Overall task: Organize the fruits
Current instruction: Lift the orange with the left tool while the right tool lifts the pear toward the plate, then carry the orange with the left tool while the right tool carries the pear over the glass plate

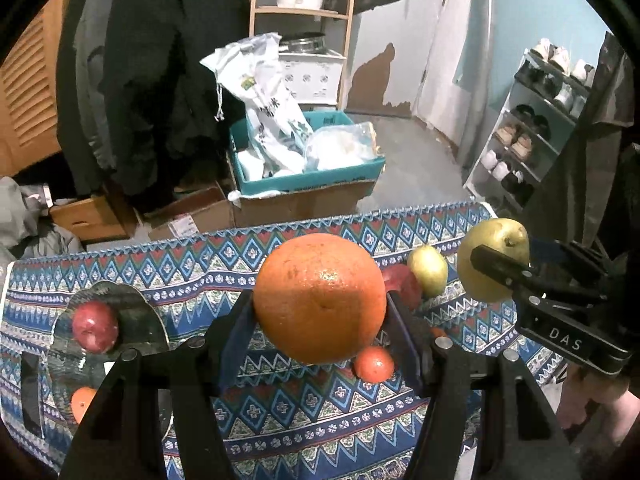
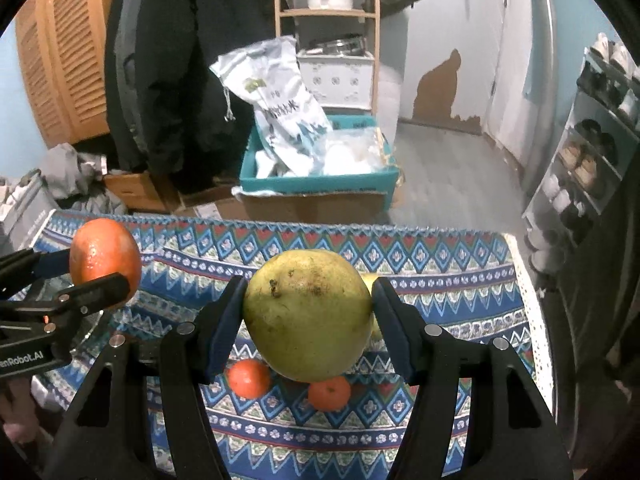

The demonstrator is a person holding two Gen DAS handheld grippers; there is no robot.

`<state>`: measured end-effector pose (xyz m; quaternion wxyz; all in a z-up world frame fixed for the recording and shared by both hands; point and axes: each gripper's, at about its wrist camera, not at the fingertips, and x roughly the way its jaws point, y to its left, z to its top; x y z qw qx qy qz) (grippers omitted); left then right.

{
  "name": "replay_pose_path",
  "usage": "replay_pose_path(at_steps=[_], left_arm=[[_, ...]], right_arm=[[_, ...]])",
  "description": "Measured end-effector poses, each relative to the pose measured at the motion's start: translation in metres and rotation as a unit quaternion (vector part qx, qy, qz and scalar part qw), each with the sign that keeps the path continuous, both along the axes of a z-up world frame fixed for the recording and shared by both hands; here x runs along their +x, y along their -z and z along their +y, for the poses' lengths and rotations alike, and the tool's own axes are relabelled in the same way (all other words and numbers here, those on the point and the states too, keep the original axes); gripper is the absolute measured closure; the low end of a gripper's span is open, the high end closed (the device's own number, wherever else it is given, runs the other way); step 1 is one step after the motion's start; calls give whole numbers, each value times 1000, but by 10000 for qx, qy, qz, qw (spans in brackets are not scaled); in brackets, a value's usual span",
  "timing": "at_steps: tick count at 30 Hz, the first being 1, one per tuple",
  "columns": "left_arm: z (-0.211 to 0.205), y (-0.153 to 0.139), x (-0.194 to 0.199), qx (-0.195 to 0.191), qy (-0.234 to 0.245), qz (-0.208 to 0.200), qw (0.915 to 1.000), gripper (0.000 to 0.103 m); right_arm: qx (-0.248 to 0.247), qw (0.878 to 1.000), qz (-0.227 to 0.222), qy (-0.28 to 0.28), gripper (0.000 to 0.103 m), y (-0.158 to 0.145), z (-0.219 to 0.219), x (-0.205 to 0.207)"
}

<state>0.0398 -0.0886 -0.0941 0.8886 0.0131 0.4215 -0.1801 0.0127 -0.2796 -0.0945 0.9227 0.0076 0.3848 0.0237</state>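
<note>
My left gripper (image 1: 320, 312) is shut on a large orange (image 1: 320, 296), held above the patterned tablecloth (image 1: 280, 432). My right gripper (image 2: 308, 316) is shut on a big yellow-green pear (image 2: 308, 316), also lifted off the cloth. Each gripper shows in the other's view: the pear (image 1: 494, 258) at the right, the orange (image 2: 105, 254) at the left. On the cloth lie a small tangerine (image 1: 374, 364), a second pear (image 1: 428, 270), a red fruit (image 1: 402, 284) partly hidden, and two tangerines (image 2: 249, 378) (image 2: 329, 393). A glass plate (image 1: 132, 304) at the left holds a red apple (image 1: 95, 325) and an orange fruit (image 1: 83, 402).
Beyond the table's far edge stand cardboard boxes, one teal box (image 1: 308, 176) filled with bags. Dark coats (image 1: 140, 80) hang at the back left, a wooden shelf (image 1: 304, 8) behind. A shoe rack (image 1: 532, 120) stands at the right. A person's hand (image 1: 592, 404) holds the right gripper.
</note>
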Motion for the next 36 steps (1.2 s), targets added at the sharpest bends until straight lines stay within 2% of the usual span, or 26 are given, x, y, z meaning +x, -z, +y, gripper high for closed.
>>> replay_pose_path(at_steps=[11, 18, 36], left_arm=[[17, -20, -12, -35, -81, -231, 9997, 38], [33, -23, -11, -93, -261, -209, 9994, 38], [115, 6, -5, -11, -1103, 77, 9939, 38]], right_arm=[[-24, 9994, -280, -177, 39, -26, 15, -11], [-22, 9989, -331, -343, 39, -32, 31, -10], [4, 9937, -157, -1107, 39, -24, 113, 14]])
